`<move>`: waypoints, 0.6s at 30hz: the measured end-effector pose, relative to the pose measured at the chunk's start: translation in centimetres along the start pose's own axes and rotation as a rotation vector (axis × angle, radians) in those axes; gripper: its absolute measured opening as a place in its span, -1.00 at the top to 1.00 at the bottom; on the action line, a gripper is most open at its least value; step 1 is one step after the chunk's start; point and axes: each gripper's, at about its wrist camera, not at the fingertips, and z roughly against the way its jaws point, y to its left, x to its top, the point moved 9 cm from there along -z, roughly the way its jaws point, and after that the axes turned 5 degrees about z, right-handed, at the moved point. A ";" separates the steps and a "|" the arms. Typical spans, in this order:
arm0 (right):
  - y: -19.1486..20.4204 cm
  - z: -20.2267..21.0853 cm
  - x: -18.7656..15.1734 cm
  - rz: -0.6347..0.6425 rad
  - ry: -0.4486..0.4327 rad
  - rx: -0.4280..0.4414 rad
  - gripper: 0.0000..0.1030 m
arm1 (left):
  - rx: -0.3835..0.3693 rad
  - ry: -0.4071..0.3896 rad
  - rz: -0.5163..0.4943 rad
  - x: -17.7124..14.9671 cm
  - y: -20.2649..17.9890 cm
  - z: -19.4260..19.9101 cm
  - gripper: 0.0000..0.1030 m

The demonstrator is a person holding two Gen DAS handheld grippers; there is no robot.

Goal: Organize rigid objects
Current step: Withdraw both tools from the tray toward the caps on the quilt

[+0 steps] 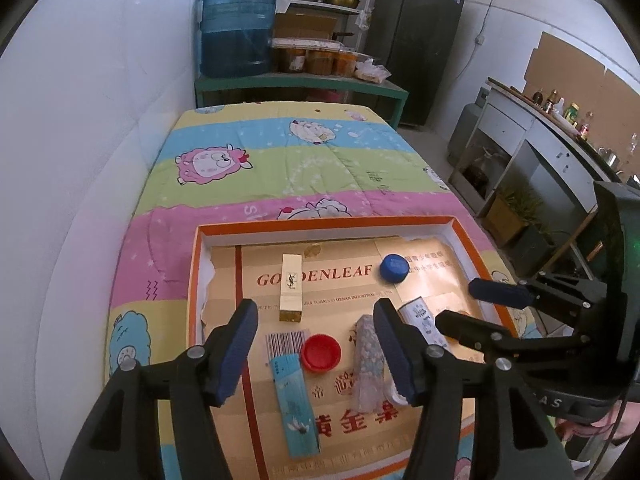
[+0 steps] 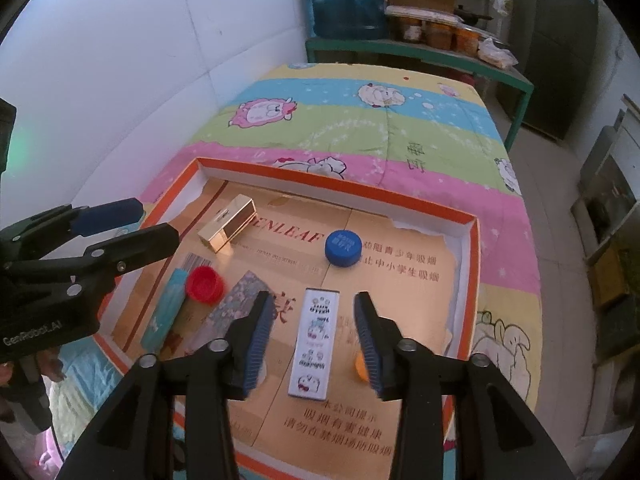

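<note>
Both grippers hang over the orange-rimmed tray point(image 2: 472, 224) on the quilt point(image 1: 224, 200), jaws apart and gripping nothing. The left gripper point(image 1: 316, 346) frames the red cap point(image 1: 321, 352) and teal box point(image 1: 296, 404), with the floral box point(image 1: 368, 364) beside its right finger. The right gripper point(image 2: 314, 344) straddles the white box point(image 2: 315, 344), pads clear of it; the gold box point(image 2: 228, 226) and blue cap point(image 2: 343, 247) lie farther back.

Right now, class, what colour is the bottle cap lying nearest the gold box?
Red: the red cap, clearest in the left wrist view.
</note>
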 end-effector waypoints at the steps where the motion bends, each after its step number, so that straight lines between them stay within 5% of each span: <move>1: 0.0 0.3 -0.1 -0.006 -0.007 -0.006 -0.10 | 0.000 -0.003 0.000 -0.1 0.0 0.2 -0.17; 4: 0.1 1.3 -0.5 -0.021 -0.024 -0.014 -0.23 | 0.000 -0.013 -0.001 -0.3 -0.1 0.9 -0.17; 18: 2.2 5.7 -2.9 -0.060 -0.109 -0.074 -0.23 | 0.024 -0.086 -0.009 -2.5 -0.7 5.5 -0.17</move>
